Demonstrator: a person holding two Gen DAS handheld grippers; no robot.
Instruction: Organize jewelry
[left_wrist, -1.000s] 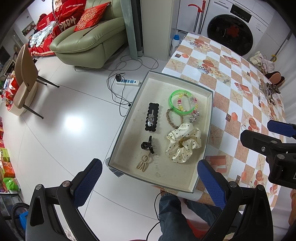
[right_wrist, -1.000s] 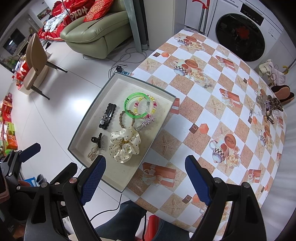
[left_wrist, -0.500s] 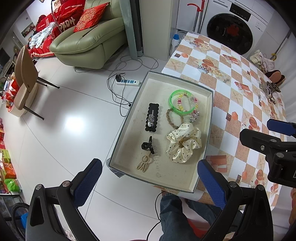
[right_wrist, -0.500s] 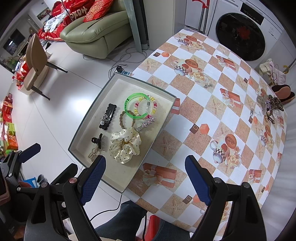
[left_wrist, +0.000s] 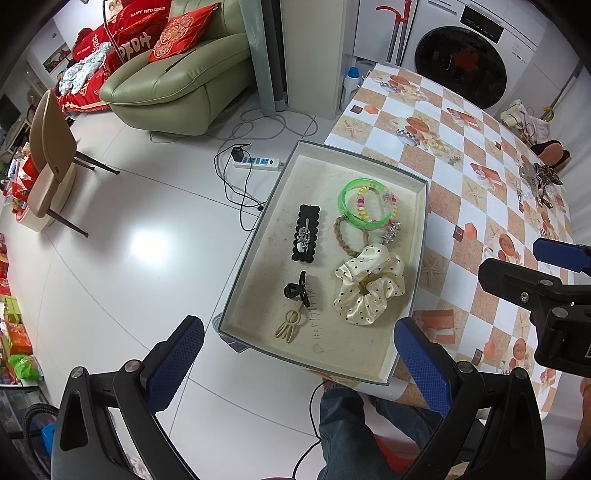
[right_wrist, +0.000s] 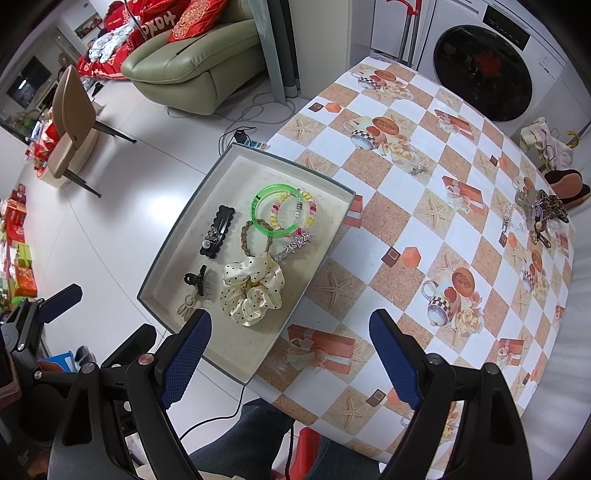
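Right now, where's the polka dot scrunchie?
In both views the polka dot scrunchie lies in the tray, just below the braided hair tie and right of the black claw clip.

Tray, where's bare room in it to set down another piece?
Free: the tray's far-left corner beyond the black barrette, the left strip beside it, and the near edge below the scrunchie. Crowded: the right half, where the green bangle, beaded bracelet, braided band and scrunchie overlap.

Left gripper (left_wrist: 297, 350) and right gripper (right_wrist: 290, 352) seemingly hover, jaws spread wide.
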